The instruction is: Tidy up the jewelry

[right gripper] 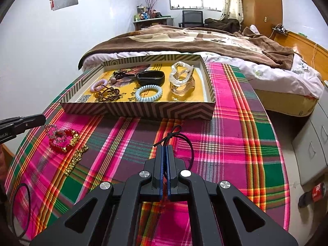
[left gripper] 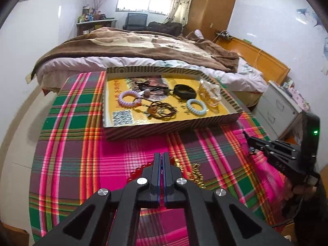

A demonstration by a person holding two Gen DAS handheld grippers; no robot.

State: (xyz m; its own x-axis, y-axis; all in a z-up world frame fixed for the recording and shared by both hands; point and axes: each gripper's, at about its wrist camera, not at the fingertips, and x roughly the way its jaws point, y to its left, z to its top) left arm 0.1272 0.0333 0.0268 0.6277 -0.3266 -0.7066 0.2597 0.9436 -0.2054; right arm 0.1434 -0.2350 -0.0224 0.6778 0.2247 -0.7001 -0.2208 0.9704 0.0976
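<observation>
A striped cardboard tray [right gripper: 143,110] [left gripper: 174,126] sits on a plaid cloth and holds several jewelry pieces: a blue coil band [right gripper: 148,93] [left gripper: 196,106], a lilac coil band [left gripper: 129,99], a black band [right gripper: 150,78], brown beads [right gripper: 108,94] and a clear hair claw [right gripper: 182,80] [left gripper: 210,94]. My right gripper [right gripper: 164,148] is shut on a thin black cord loop [right gripper: 184,141] and holds it in front of the tray. My left gripper [left gripper: 162,155] is shut and empty, above a red bead bracelet [right gripper: 61,141] and a gold chain [right gripper: 75,160].
A black ring [right gripper: 20,209] lies at the cloth's near left edge. A bed [right gripper: 205,43] with a brown blanket stands behind the table. Grey drawers [right gripper: 313,143] stand to the right, with a cola bottle [right gripper: 312,194] on the floor.
</observation>
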